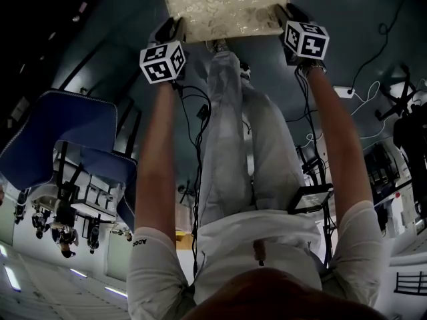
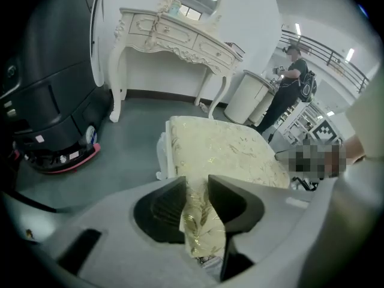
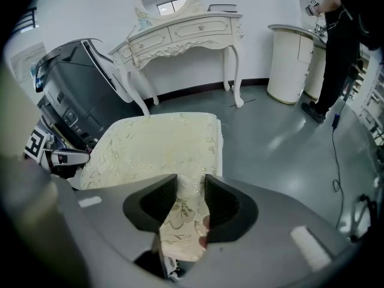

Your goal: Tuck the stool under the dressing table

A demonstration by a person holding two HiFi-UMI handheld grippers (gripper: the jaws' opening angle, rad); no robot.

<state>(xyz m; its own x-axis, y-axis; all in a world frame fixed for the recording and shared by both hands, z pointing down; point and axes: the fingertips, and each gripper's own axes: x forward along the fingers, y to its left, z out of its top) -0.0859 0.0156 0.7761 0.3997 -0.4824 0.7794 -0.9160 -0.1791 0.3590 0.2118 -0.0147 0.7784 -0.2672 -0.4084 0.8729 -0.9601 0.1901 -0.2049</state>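
Two claws hold the stool (image 1: 227,5) from either side. At the left of the head view, our left claw (image 2: 197,201) is clamped on its cream patterned edge. At the right, our right claw (image 3: 191,200) pinches the opposite edge the same way.

We judge the task roughly midway. The stool is gripped but lies out over open floor (image 3: 270,131), well apart from the dressing table (image 3: 186,32) at the top of both claw views, and the gap beneath that table is unfilled. Bringing the stool in is what remains.

The table's drawers (image 3: 201,27) are shut, so we cannot see their contents.
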